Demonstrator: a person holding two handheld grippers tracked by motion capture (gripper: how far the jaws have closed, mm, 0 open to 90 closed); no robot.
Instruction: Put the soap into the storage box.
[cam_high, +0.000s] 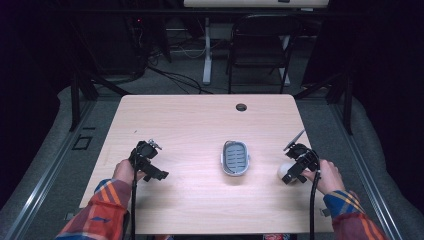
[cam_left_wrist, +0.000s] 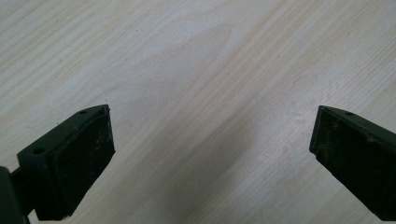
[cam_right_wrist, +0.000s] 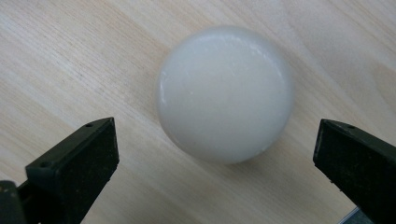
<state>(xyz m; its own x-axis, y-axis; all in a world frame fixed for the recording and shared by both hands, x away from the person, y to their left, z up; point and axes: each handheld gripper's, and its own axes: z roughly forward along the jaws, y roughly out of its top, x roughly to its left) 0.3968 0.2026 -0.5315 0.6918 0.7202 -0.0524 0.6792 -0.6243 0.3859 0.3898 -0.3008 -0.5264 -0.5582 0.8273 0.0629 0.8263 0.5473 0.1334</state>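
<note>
A round white soap bar (cam_right_wrist: 226, 93) lies on the wooden table (cam_high: 190, 120) near the right edge, also seen as a white soap bar (cam_high: 285, 170) in the high view. My right gripper (cam_right_wrist: 215, 154) hovers just over it, open, jaws wide on either side and not touching it. In the high view the right gripper (cam_high: 296, 167) sits at the table's right. A grey oval soap dish (cam_high: 235, 158) with a ribbed floor rests at the table's middle, empty. My left gripper (cam_high: 145, 159) is at the left, open; the left gripper (cam_left_wrist: 212, 149) looks down on bare wood.
A round cable hole (cam_high: 241, 107) sits near the table's far edge. Beyond the table stand a black folding chair (cam_high: 260, 45) and a white desk leg (cam_high: 206, 50). Dark floor surrounds the table on both sides.
</note>
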